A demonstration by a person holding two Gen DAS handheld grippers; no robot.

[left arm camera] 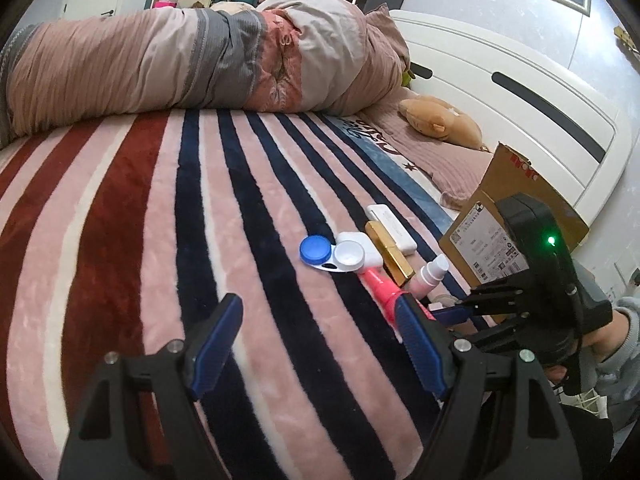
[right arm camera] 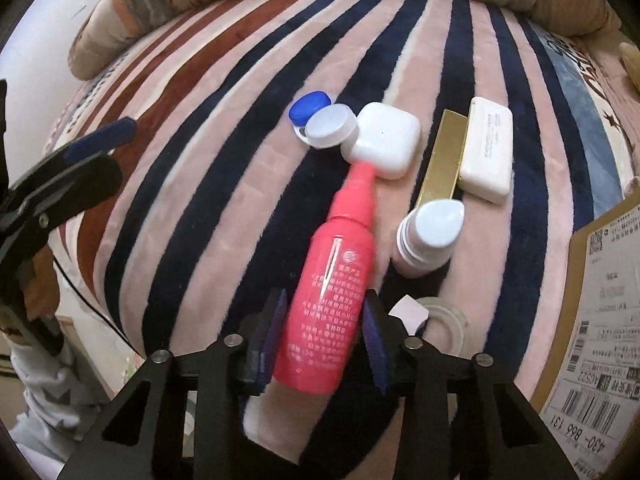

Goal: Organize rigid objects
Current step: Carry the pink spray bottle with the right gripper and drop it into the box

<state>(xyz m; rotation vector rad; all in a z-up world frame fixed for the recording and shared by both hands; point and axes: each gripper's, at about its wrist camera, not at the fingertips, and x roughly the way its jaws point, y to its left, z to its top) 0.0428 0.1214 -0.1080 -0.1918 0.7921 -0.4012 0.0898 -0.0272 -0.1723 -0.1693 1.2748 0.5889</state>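
Note:
A red plastic bottle (right arm camera: 332, 280) lies on the striped blanket (right arm camera: 224, 184), nozzle toward a white square case (right arm camera: 382, 140). My right gripper (right arm camera: 326, 300) points steeply down and is shut on the bottle's body, a blue pad on each side. Around it lie a blue-and-white lens case (right arm camera: 316, 120), a gold bar (right arm camera: 442, 156), a white oblong box (right arm camera: 486, 152) and a small pink spray bottle (right arm camera: 430, 236). My left gripper (left arm camera: 318, 308) hovers open over bare blanket, just left of the red bottle (left arm camera: 378, 280) and short of the lens case (left arm camera: 328, 254).
A cardboard box (left arm camera: 516, 208) with shipping labels stands at the right, by the bed's edge. A clear tape roll (right arm camera: 444, 324) lies beside the right fingers. A rolled quilt (left arm camera: 180, 60), a plush toy (left arm camera: 440, 120) and the white headboard (left arm camera: 500, 92) bound the far side.

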